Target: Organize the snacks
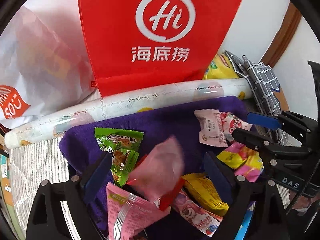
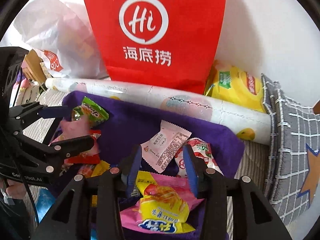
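Wrapped snacks lie scattered on a purple cloth (image 1: 164,120) (image 2: 140,124). My left gripper (image 1: 158,172) (image 2: 80,124) stands wide open over it. A blurred pink packet with red ends (image 1: 164,166) (image 2: 74,128) sits loose between its jaws, clear of both pads. Green packets (image 1: 120,140) lie just to the left. My right gripper (image 2: 162,170) (image 1: 246,128) is open. A yellow-and-pink packet (image 2: 162,202) (image 1: 242,160) lies between and below its pads, which do not press on it. A white-pink packet (image 2: 166,150) and a red-white one (image 2: 202,154) lie just ahead.
A red paper bag (image 1: 160,30) (image 2: 156,30) stands behind the cloth, with a rolled printed sheet (image 1: 140,102) lying across in front of it. A white plastic bag (image 1: 40,60) is at the left; a yellow chip bag (image 2: 236,86) and grey checked fabric (image 2: 290,140) are at the right.
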